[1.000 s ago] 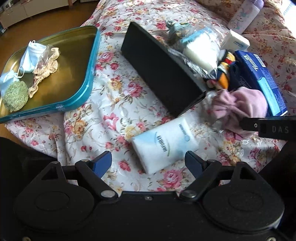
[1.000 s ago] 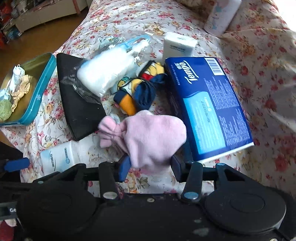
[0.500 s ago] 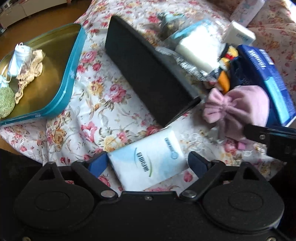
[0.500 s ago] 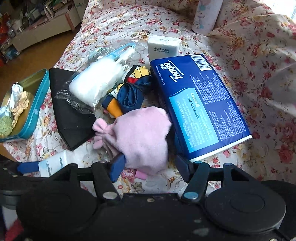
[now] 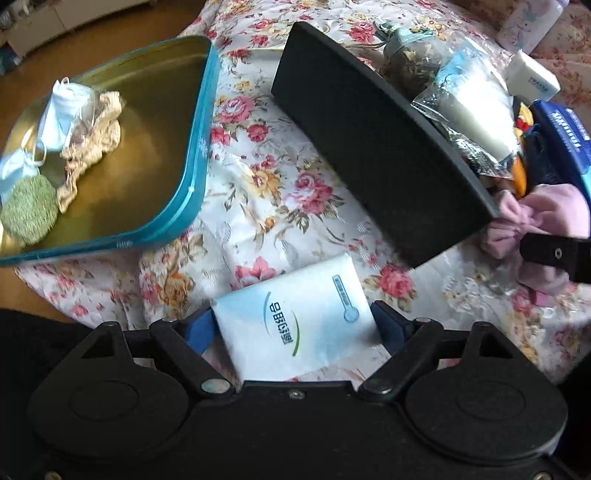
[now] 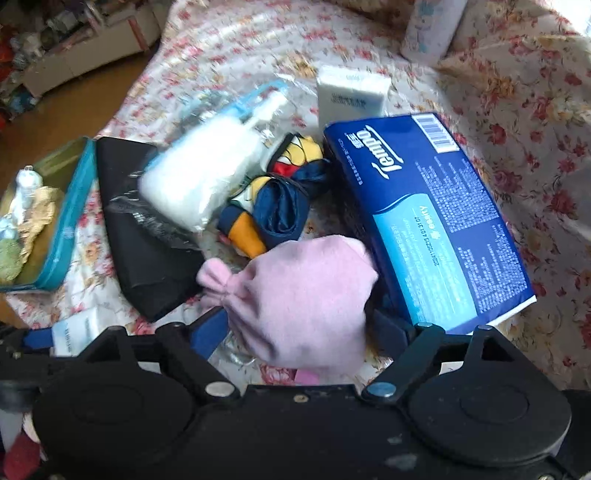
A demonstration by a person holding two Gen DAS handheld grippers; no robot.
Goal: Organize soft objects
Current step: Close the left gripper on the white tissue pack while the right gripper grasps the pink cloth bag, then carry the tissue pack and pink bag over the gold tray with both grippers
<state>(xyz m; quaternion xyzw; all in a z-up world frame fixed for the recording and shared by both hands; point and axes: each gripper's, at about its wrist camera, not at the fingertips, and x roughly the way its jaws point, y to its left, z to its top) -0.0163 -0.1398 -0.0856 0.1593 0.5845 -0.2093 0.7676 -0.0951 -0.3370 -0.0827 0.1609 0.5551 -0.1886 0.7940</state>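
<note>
A white tissue packet (image 5: pixel 295 328) lies on the floral cloth, and my left gripper (image 5: pixel 293 325) stands open astride it, blue fingertips close beside its two short edges. A pink soft pouch with a knotted bow (image 6: pixel 306 295) lies between the fingers of my right gripper (image 6: pixel 301 325), whose jaws are opening; the pads do not squeeze it. The pouch (image 5: pixel 554 206) also shows at the right edge of the left wrist view. A teal tin (image 5: pixel 147 122) at the left holds a face mask (image 5: pixel 62 110), a lace cloth (image 5: pixel 96 144) and a green pad (image 5: pixel 29 210).
A tilted black board (image 5: pixel 369 147) lies between the tin and the pile. A bagged white roll (image 6: pixel 207 173), a colourful cloth (image 6: pixel 277 206), a blue Tempo tissue pack (image 6: pixel 436 221), a small white packet (image 6: pixel 351 96) and a pale bottle (image 6: pixel 428 26) crowd the right gripper's side.
My left gripper has come down over the white packet, which now sits between its fingers. The right gripper's jaws have spread wider around the pink pouch and moved closer to it.
</note>
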